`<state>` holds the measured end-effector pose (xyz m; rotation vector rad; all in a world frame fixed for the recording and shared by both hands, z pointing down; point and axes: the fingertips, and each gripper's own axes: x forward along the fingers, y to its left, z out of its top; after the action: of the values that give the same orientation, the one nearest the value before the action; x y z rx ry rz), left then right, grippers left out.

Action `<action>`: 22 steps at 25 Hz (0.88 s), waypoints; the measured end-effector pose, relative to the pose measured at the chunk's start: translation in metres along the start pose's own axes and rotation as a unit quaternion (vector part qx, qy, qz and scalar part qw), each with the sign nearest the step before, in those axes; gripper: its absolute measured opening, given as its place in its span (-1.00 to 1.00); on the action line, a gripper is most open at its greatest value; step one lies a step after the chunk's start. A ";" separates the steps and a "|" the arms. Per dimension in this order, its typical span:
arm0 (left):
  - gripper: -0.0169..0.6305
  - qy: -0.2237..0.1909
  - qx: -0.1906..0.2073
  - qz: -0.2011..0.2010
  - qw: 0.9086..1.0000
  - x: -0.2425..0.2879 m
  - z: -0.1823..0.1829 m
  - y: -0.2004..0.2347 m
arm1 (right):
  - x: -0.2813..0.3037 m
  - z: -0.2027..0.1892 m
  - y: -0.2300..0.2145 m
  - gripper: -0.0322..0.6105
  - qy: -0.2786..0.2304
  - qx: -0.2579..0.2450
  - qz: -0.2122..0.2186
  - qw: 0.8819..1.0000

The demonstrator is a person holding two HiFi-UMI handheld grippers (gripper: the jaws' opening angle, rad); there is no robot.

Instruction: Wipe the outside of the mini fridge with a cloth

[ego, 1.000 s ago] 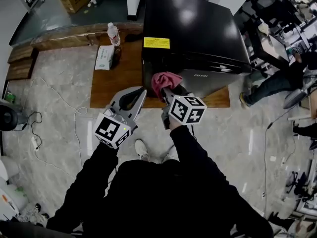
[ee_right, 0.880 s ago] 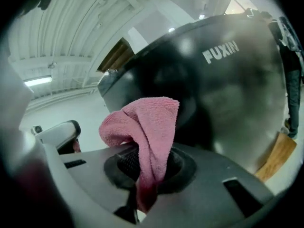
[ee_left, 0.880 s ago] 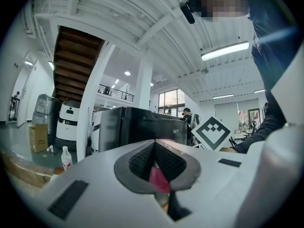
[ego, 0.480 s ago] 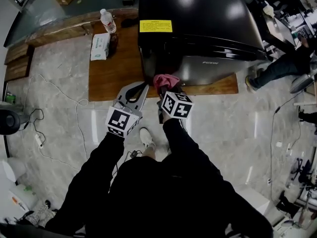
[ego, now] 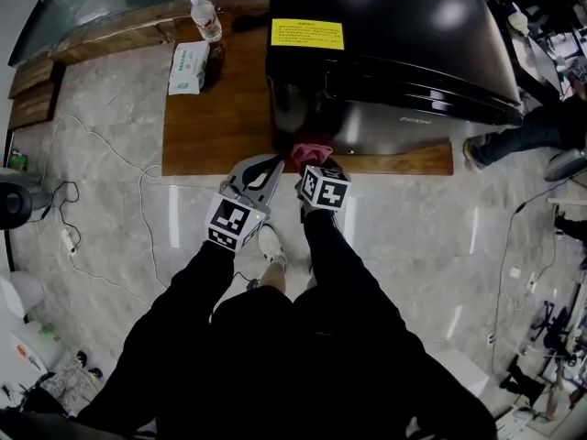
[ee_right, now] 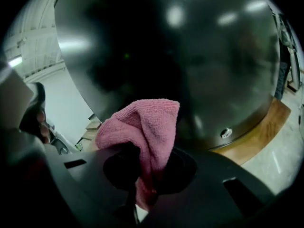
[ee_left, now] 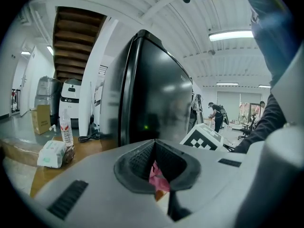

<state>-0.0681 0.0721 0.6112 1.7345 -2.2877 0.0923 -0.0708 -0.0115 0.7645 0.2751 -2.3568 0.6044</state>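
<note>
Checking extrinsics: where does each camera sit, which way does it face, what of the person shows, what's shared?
Head view: on the head, facing steeply down at the mini fridge on a wooden platform; both arms, left hand-held gripper, right hand-held gripper.
Left gripper view: rides that gripper, faces along shut jaws toward the fridge, water bottle at left; sleeve at right.
Right gripper view: rides that gripper, close on the fridge door, jaws shut on the pink cloth; no body clear.
Shared: fridge in all; cloth in head and right views.

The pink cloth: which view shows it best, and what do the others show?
Right gripper view: the cloth sits large, clamped in its jaws. Head view: a small pink patch by the fridge. Left gripper view: at most a pink sliver.
</note>
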 end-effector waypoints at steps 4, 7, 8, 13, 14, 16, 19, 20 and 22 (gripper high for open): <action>-0.93 0.011 -0.001 -0.005 1.000 -0.003 -0.008 -0.002 | 0.008 -0.014 -0.006 -0.73 0.007 -0.002 0.002 1.000; -0.93 0.004 0.002 -0.006 1.000 -0.007 0.007 -0.014 | -0.023 -0.009 -0.008 -0.73 -0.007 0.011 0.021 1.000; -0.93 -0.002 0.003 -0.010 1.000 -0.007 0.015 -0.021 | -0.041 -0.003 -0.010 -0.73 -0.021 0.008 0.025 0.999; -0.93 -0.052 0.022 -0.056 0.997 0.009 0.079 -0.069 | -0.155 0.071 -0.036 -0.73 -0.152 -0.042 0.001 0.987; -0.93 -0.064 0.026 -0.065 0.996 0.014 0.095 -0.081 | -0.179 0.092 -0.042 -0.73 -0.183 -0.057 -0.010 0.981; -0.93 -0.088 0.028 -0.080 0.993 0.025 0.127 -0.104 | -0.225 0.135 -0.050 -0.73 -0.241 -0.091 -0.031 0.966; -0.93 -0.122 0.025 -0.091 0.988 0.043 0.171 -0.136 | -0.285 0.194 -0.059 -0.73 -0.311 -0.142 -0.051 0.939; -0.93 -0.132 0.027 -0.093 0.987 0.050 0.185 -0.147 | -0.302 0.211 -0.062 -0.73 -0.329 -0.157 -0.054 0.930; -0.93 -0.147 0.029 -0.093 0.984 0.065 0.209 -0.166 | -0.329 0.241 -0.069 -0.73 -0.361 -0.181 -0.059 0.913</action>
<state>0.0378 -0.0793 0.4083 2.1064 -2.3210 -0.1454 0.0626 -0.1790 0.4108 0.5359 -3.0625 -0.0325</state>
